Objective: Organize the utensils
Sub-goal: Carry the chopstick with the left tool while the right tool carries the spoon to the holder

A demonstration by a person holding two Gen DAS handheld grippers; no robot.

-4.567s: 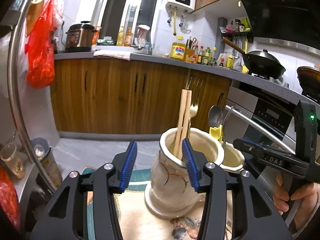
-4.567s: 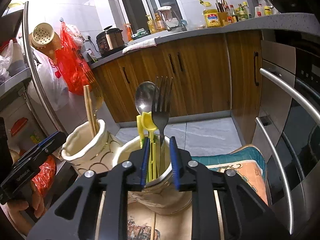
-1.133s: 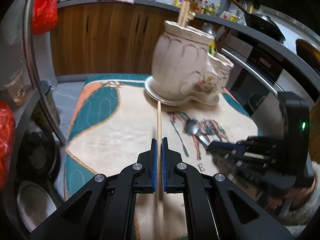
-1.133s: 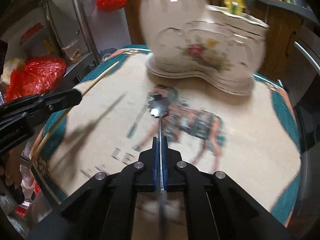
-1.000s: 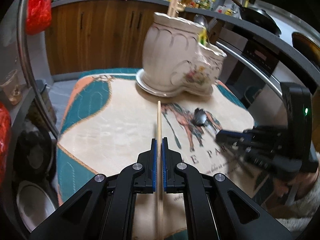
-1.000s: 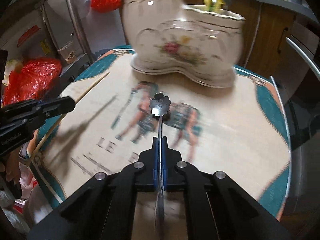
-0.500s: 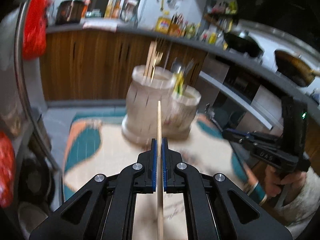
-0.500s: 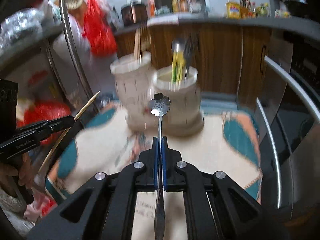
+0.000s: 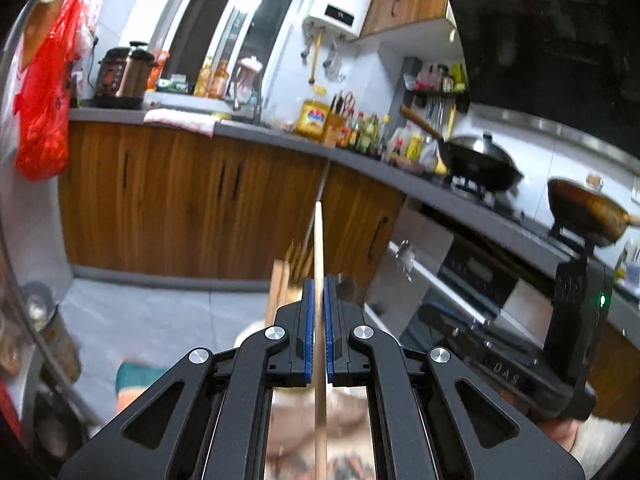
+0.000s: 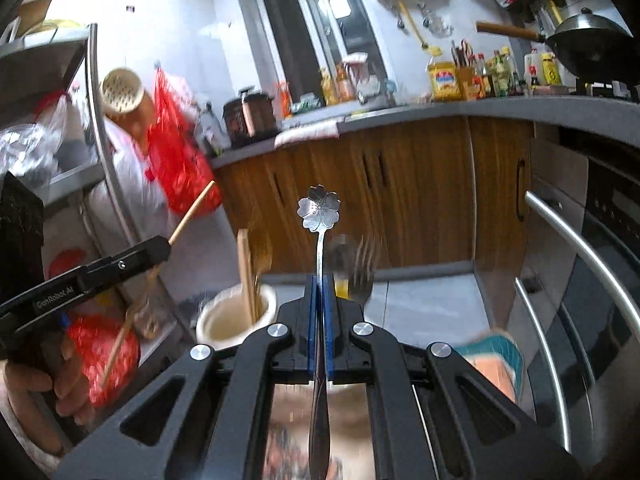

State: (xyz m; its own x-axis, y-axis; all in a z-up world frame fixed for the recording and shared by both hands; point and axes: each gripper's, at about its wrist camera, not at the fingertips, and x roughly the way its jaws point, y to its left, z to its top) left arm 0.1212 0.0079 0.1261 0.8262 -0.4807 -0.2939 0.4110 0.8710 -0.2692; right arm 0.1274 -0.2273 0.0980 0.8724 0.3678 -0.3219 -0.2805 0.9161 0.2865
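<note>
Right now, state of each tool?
Left tool: closed on a wooden chopstick.
Right tool: closed on a flower-ended metal spoon.

A red plastic bag (image 9: 40,116) hangs at the left, beside a dark pressure cooker (image 9: 122,74) at the left end of the grey countertop (image 9: 256,132). Further along the countertop a white cloth (image 9: 180,118) drapes over its front edge, and a yellow oil bottle (image 9: 312,118) stands near a knife block (image 9: 338,120) and a row of sauce bottles (image 9: 368,140). A lidded black wok (image 9: 478,160) sits on the stove, with a brown pan (image 9: 584,210) towards the right end. A white water heater (image 9: 340,4) is mounted on the wall above. Wooden cabinet doors (image 9: 180,196) run beneath the countertop.
</note>
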